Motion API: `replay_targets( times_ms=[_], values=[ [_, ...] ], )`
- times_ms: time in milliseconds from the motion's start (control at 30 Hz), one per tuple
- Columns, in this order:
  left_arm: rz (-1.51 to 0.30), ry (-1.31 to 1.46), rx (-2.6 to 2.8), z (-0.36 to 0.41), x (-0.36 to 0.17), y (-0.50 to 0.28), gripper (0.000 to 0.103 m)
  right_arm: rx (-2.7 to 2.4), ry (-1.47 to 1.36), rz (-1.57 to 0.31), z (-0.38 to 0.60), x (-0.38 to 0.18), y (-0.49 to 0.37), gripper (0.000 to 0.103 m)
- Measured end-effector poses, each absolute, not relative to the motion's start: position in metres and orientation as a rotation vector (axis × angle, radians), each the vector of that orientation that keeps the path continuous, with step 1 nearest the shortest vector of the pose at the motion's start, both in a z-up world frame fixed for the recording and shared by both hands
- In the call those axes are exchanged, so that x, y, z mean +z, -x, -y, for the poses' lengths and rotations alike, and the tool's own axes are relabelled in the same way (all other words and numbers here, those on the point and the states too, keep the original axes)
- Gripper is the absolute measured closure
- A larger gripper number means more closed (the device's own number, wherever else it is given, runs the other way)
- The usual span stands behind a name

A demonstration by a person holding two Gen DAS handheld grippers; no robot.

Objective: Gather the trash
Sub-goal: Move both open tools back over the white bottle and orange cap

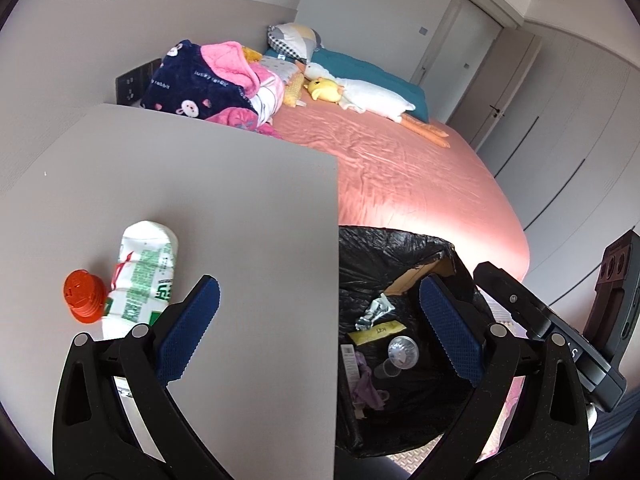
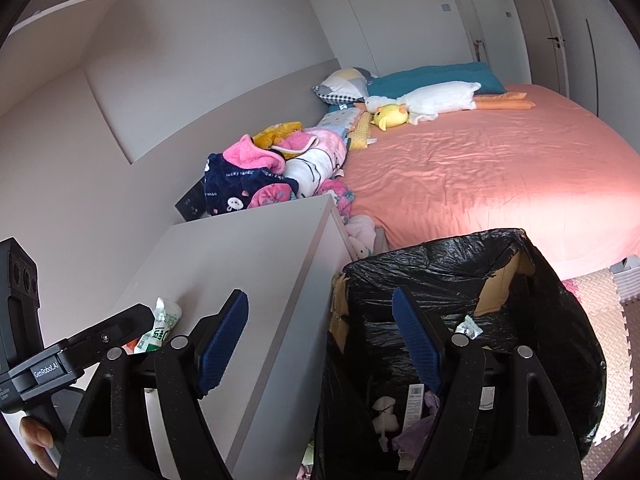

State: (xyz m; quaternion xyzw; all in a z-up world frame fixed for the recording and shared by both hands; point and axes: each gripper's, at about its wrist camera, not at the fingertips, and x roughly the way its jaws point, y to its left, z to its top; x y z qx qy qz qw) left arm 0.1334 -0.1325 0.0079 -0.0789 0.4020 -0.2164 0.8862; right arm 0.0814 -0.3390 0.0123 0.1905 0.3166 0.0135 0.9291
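A crumpled white and green pouch (image 1: 140, 276) with an orange screw cap (image 1: 83, 296) lies on the grey nightstand top (image 1: 200, 200), just left of my left gripper's left finger. My left gripper (image 1: 320, 312) is open and empty, straddling the nightstand's right edge and the bin. The cardboard bin lined with a black bag (image 1: 384, 256) stands beside the nightstand and holds wrappers, a clear cup lid and purple scraps. My right gripper (image 2: 320, 332) is open and empty above the bin (image 2: 560, 320) and nightstand edge. The pouch also shows in the right wrist view (image 2: 162, 324).
A bed with a salmon sheet (image 2: 480, 168) lies behind the bin, with a pile of blankets (image 2: 276, 176), pillows and plush toys (image 2: 424, 106) at its head. Foam floor mats (image 2: 612, 312) lie right of the bin. Wardrobe doors (image 1: 520, 92) line the far wall.
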Motion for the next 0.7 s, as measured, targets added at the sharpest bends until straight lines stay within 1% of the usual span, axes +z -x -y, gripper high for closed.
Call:
replay_targets(
  times_ms=[267, 333, 700],
  values=[
    [-0.837, 0.178, -0.375, 0.096, 0.001, -0.133, 0.006, 0.083, -0.378, -0.679, 0.303, 0.007, -0.097, 0.027],
    [-0.842, 0.191, -0.363, 0.088, -0.001, -0.134, 0.006, 0.093, -0.378, -0.683, 0.295, 0.005, -0.101, 0.023],
    [-0.842, 0.217, -0.270, 0.044, -0.015, -0.138, 0.006, 0.146, -0.346, -0.722, 0.250, -0.003, -0.120, 0.022]
  ],
)
